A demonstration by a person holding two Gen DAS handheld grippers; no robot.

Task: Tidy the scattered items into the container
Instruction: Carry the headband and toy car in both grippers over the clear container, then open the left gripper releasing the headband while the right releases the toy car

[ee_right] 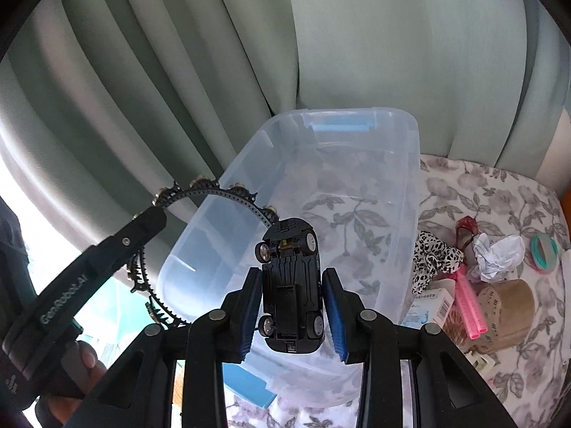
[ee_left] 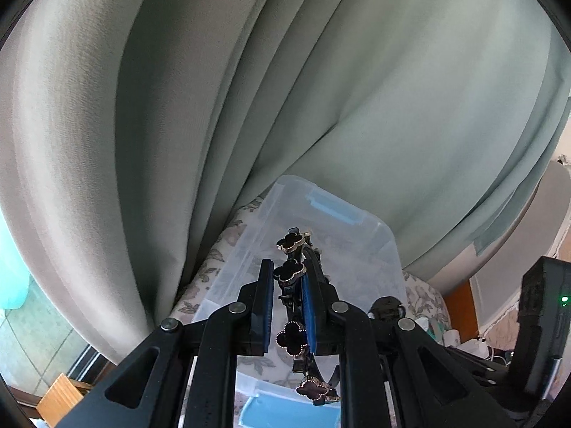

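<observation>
A clear plastic container (ee_right: 357,112) with blue handles stands on a floral cloth, close to the curtain. My right gripper (ee_right: 292,271) hangs over its near end, shut on a black toy car (ee_right: 289,285) whose underside and wheels face the camera. The right pad sits very close to the car's side. My left gripper (ee_left: 288,267) is shut on a black headband (ee_left: 292,243) with clover ornaments, above the container (ee_left: 235,260). In the right wrist view the left gripper (ee_right: 157,210) holds the headband (ee_right: 214,190) over the container's left rim.
Right of the container lie a leopard-print cloth (ee_right: 433,249), crumpled white paper (ee_right: 498,249), a pink tube (ee_right: 471,303), a small box (ee_right: 433,305), a tan cup (ee_right: 506,306) and a teal ring (ee_right: 544,249). A grey-green curtain (ee_right: 321,35) hangs behind. A hand (ee_right: 89,360) grips the left tool.
</observation>
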